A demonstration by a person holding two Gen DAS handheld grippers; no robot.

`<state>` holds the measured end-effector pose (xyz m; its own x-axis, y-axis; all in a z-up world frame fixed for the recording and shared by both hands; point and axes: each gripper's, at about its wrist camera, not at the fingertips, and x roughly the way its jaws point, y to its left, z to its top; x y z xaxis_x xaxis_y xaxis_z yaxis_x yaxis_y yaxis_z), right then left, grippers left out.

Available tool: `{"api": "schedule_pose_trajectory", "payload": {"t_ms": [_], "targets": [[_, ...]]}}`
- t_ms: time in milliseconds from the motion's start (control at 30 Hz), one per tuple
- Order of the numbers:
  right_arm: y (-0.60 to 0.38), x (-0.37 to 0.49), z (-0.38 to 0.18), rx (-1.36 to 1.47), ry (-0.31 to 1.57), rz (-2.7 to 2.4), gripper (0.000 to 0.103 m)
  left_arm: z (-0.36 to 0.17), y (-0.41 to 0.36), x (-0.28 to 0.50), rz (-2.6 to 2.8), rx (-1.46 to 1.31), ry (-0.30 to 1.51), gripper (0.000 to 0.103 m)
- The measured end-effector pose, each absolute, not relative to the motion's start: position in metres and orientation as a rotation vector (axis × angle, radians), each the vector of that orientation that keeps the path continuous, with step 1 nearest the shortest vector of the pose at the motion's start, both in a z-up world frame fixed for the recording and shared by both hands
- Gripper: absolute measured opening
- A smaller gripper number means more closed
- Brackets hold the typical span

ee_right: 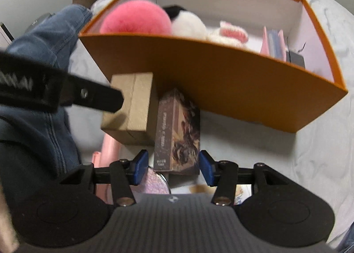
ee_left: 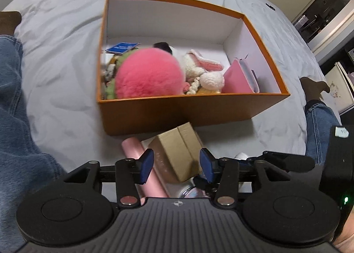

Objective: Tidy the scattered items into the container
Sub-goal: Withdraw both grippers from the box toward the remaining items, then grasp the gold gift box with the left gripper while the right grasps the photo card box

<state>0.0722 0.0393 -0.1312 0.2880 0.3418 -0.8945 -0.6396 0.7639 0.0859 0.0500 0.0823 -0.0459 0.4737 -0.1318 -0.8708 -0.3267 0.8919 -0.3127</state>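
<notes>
The orange container (ee_left: pixel 177 111) stands on the grey bed and holds a fluffy pink pompom (ee_left: pixel 148 71), a white bunny toy (ee_left: pixel 199 64), a pink pouch (ee_left: pixel 236 80) and a blue card (ee_left: pixel 122 47). My left gripper (ee_left: pixel 177 166) hangs open over a tan cardboard box (ee_left: pixel 177 149) just in front of the container, with its pads clear of the box. In the right wrist view, my right gripper (ee_right: pixel 173 170) is open around a dark printed box (ee_right: pixel 177 133) lying beside the tan box (ee_right: pixel 130 107). A narrow gap shows at its left pad.
A pink tube (ee_left: pixel 132 155) and a round glittery disc (ee_right: pixel 154 183) lie under the grippers. A person's legs in jeans (ee_left: pixel 13 98) lie on both sides of the bed. A black bar (ee_right: pixel 66 93) crosses the left of the right wrist view. Furniture stands at the far right.
</notes>
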Motion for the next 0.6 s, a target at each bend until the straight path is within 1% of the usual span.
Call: {"api": "schedule_pose_trajectory", "payload": {"t_ms": [167,267,333,433,467,533,600], "targets": [[0.037,0.078,-0.140,-0.301,1.116,0.652,0.054,-0.056,0.076,0.064,0.149,-0.502,1.119,0.055],[0.037,0.079,-0.145,-0.281,1.129,0.662,0.052,-0.059,0.075,0.069,0.160,-0.511,1.128,0.057],[0.038,0.079,-0.144,-0.285,1.127,0.670,0.048,-0.060,0.075,0.072,0.167,-0.516,1.131,0.058],[0.037,0.077,-0.141,-0.306,1.117,0.661,0.037,-0.060,0.075,0.073,0.178,-0.515,1.137,0.058],[0.035,0.077,-0.140,-0.310,1.112,0.656,0.035,-0.060,0.076,0.073,0.178,-0.518,1.140,0.058],[0.029,0.078,-0.136,-0.309,1.103,0.642,0.028,-0.059,0.076,0.072,0.182,-0.521,1.146,0.058],[0.021,0.080,-0.133,-0.296,1.100,0.621,0.026,-0.059,0.078,0.071,0.190,-0.525,1.149,0.058]]}}
